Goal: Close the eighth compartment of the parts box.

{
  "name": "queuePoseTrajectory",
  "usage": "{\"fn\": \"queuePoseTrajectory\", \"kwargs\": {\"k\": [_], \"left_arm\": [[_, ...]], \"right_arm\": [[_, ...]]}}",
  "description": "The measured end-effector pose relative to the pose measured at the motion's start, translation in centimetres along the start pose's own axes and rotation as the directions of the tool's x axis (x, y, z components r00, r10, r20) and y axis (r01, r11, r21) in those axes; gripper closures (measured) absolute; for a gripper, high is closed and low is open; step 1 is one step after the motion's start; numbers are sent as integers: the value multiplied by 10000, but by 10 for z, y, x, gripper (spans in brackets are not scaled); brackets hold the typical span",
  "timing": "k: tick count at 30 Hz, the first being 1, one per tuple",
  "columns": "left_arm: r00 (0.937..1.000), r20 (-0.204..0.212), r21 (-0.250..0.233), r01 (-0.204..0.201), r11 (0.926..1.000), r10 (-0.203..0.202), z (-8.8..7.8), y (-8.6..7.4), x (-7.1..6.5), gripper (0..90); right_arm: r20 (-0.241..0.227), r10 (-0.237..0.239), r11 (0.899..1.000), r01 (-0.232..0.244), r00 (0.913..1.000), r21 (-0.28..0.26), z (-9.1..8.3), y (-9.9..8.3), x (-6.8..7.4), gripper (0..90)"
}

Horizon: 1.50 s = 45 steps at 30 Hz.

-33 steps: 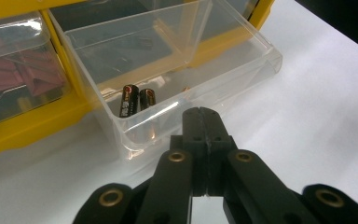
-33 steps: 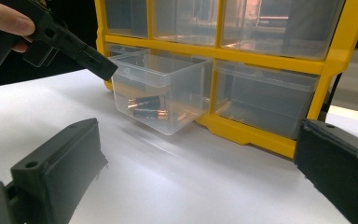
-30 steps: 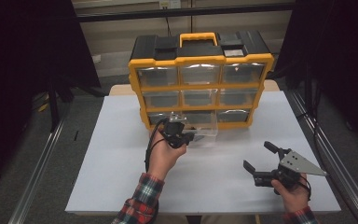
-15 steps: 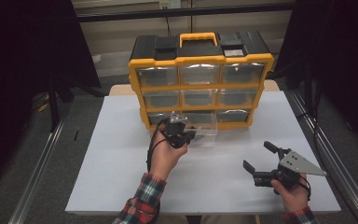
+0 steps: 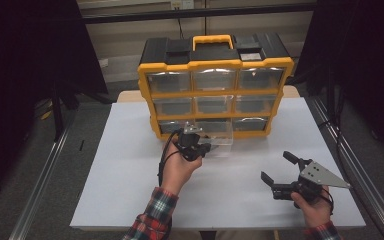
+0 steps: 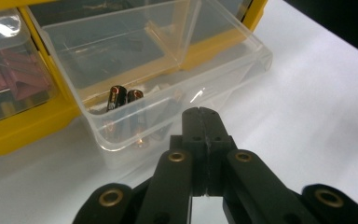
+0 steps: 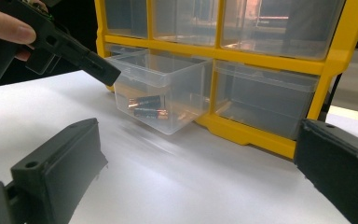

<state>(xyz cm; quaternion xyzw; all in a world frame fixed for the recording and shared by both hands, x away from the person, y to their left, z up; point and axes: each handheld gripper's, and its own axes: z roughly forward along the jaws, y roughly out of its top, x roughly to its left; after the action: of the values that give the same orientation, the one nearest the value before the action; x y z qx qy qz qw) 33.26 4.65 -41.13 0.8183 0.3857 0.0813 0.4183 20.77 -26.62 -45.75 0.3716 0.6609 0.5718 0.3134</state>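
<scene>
A yellow and black drawer organizer (image 5: 215, 93) stands at the back of the white table top. Its bottom middle clear drawer (image 5: 221, 142) is pulled out, and two batteries (image 6: 122, 96) lie in it near the front wall. My left gripper (image 5: 206, 148) is shut with nothing in it, its tip just in front of the drawer's front rim (image 6: 177, 100). In the right gripper view the left gripper (image 7: 109, 74) hangs by the drawer's (image 7: 163, 88) left corner, with the batteries (image 7: 147, 105) visible through the wall. My right gripper (image 5: 276, 166) rests open at the front right of the table, pointing at the organizer.
White paper (image 5: 130, 165) covers the table. The other drawers are pushed in; the bottom left one (image 6: 9, 79) holds reddish parts. Metal rails (image 5: 45, 180) run along both sides of the table, with dark surroundings beyond.
</scene>
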Motion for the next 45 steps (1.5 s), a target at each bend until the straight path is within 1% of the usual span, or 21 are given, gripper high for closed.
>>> {"fn": "queuePoseTrajectory", "kwargs": {"k": [3, 4, 7, 8, 10, 12, 13, 14, 15, 16, 17, 19, 24, 27, 29, 31, 33, 37, 40, 43, 45], "left_arm": [[10000, -68, 25, 56, 10000, -55, 2, -2, 1, 900], [9999, 7, -1, 172, 9999, -172, 3, -3, 2, 900], [9998, -31, -49, 185, 9998, -185, 3, -3, 1, 900], [9999, -47, -10, 99, 10000, -99, 3, -2, 2, 900], [9999, -87, -92, 122, 9999, -123, 4, -2, 3, 900], [9997, -76, -353, 242, 9991, -245, 7, -2, 3, 900], [9997, -101, -306, 201, 9993, -204, 7, -2, 4, 900], [9997, -102, -429, 212, 9989, -217, 8, -1, 5, 900], [9997, -127, -423, 200, 9989, -206, 8, -1, 5, 900], [9996, -105, -462, 269, 9986, -274, 9, 0, 4, 900], [9997, -182, -352, 153, 9993, -159, 9, 1, 5, 900], [9995, -252, -329, 176, 9993, -184, 10, 3, 7, 900], [9992, -344, -476, 202, 9987, -218, 13, 5, 8, 900], [9992, -357, -552, 147, 9984, -167, 11, 6, 7, 900], [9990, -417, -734, 127, 9972, -158, 8, 7, 7, 900], [9989, -421, -646, 156, 9978, -184, 8, 7, 8, 900], [9990, -363, -711, 222, 9972, -249, 8, 7, 10, 900], [9988, -421, -825, 205, 9964, -241, 9, 8, 10, 900], [9985, -523, -815, 105, 9966, -148, 10, 9, 10, 900], [9980, -569, -957, 201, 9952, -257, 12, 10, 11, 900], [9980, -600, -896, 147, 9959, -201, 12, 11, 12, 900]], "right_arm": [[-22, -36, 10000, 36, 10000, 16, 0, 0, 0, 4], [-13, -28, 10000, 28, 10000, 9, 0, 0, 0, 4], [-29, -29, 10000, 29, 10000, 25, 0, 0, 0, 4], [-34, -23, 10000, 23, 10000, 31, 0, 0, 0, 5], [-55, -40, 10000, 40, 10000, 35, 0, 0, 0, 5], [-32, -45, 10000, 46, 10000, 47, 0, 0, 0, 4], [-31, -34, 10000, 34, 10000, 20, 0, 0, 0, 4], [-23, -36, 10000, 36, 10000, 13, 0, 0, 0, 4], [-19, -32, 10000, 32, 10000, 12, 0, 0, 0, 4], [-20, -27, 10000, 27, 10000, 30, 0, 0, 0, 4], [-30, -43, 10000, 43, 10000, 25, 0, 0, 0, 4], [-30, -67, 10000, 67, 10000, 21, 0, 0, 0, 4], [-12, -66, 10000, 66, 10000, 14, 0, 0, -1, 4], [-35, -52, 10000, 52, 10000, 25, 0, 0, -1, 4], [-42, -73, 10000, 73, 10000, 25, 0, 0, -1, 4], [-41, -58, 10000, 58, 10000, 29, 0, 0, -1, 4], [-2, -31, 10000, 31, 10000, 12, 0, 0, 0, 4], [-41, -83, 10000, 83, 10000, 41, 0, 0, 0, 5], [-48, -76, 10000, 76, 10000, 41, 0, 0, 0, 4], [-48, -77, 10000, 78, 10000, 38, 0, 0, 0, 4], [-46, -34, 10000, 34, 10000, 32, 0, 0, 0, 4]]}}
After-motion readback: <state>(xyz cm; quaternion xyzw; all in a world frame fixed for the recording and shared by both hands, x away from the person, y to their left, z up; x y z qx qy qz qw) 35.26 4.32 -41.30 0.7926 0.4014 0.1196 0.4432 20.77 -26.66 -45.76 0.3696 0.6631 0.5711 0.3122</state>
